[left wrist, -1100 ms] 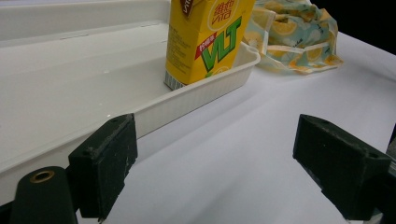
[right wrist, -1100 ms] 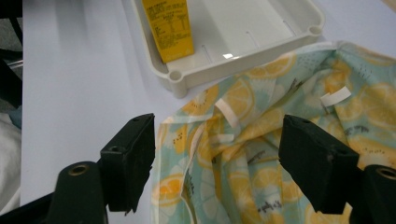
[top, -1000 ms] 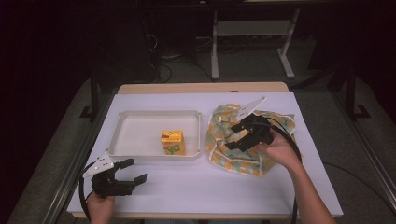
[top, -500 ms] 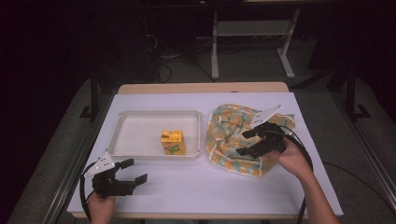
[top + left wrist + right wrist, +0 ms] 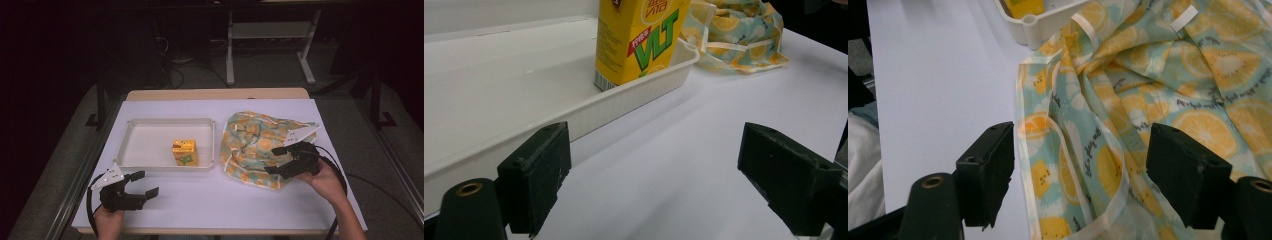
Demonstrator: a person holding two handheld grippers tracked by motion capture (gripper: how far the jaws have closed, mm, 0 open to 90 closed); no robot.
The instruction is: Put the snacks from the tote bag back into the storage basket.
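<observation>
Cloth: crumpled lemon-print fabric bag with pale trim [image 5: 252,150] lies at the desk's right side, touching the right rim of the white plastic tray [image 5: 150,165].
Right gripper [image 5: 1078,175]: jaws spread, straddling the bag's trimmed edge, not pinching yet.
Left gripper [image 5: 137,186]: jaws spread, empty, near the desk's front-left corner.
Carton: yellow juice box [image 5: 185,152] stands in the tray.
Advice: I'd lower squarely over the trim, close on one layer only, then lift slowly.
</observation>
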